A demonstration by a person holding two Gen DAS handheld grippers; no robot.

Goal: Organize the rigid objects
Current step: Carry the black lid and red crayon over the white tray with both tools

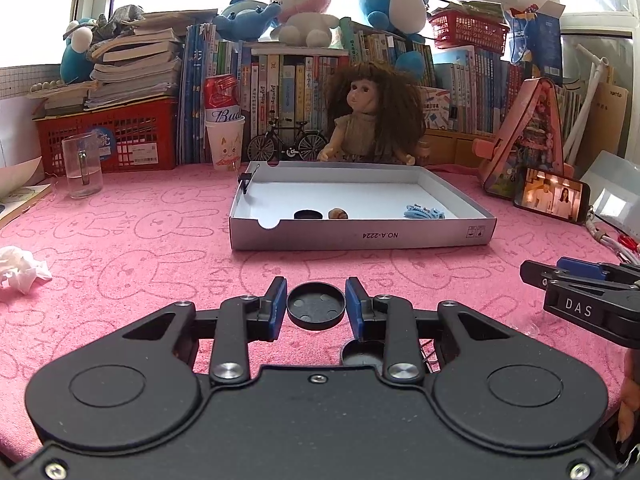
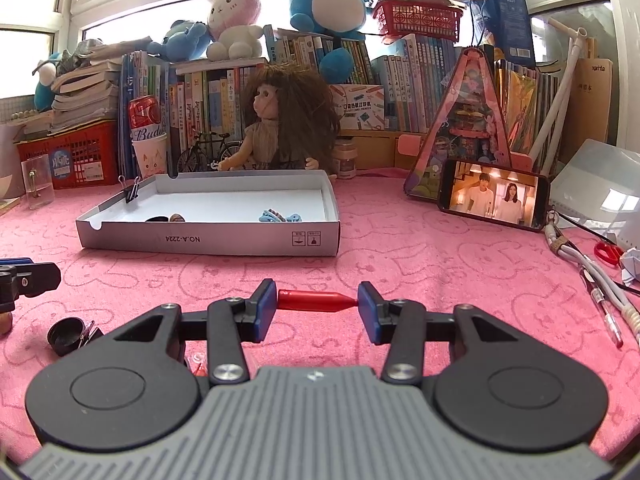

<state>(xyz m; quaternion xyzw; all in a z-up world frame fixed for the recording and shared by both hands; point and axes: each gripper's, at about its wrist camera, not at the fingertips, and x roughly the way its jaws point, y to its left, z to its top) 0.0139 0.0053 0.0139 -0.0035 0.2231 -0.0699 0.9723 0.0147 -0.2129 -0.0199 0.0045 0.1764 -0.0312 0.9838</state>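
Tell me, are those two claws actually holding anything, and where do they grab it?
The left gripper holds a round black cap by opposite sides of its rim. The right gripper pinches a red pen cap lengthwise, end to end.

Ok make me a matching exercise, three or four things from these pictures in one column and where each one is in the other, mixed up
Things:
1. round black plastic cap
2. red pointed pen cap
3. light blue plastic hair clip
4. black metal binder clip

Places:
A. lying inside the shallow white cardboard box
B. between the left gripper fingers
C. clipped on the box's wall
D. between the right gripper fingers

Pairs: 1-B, 2-D, 3-A, 4-C
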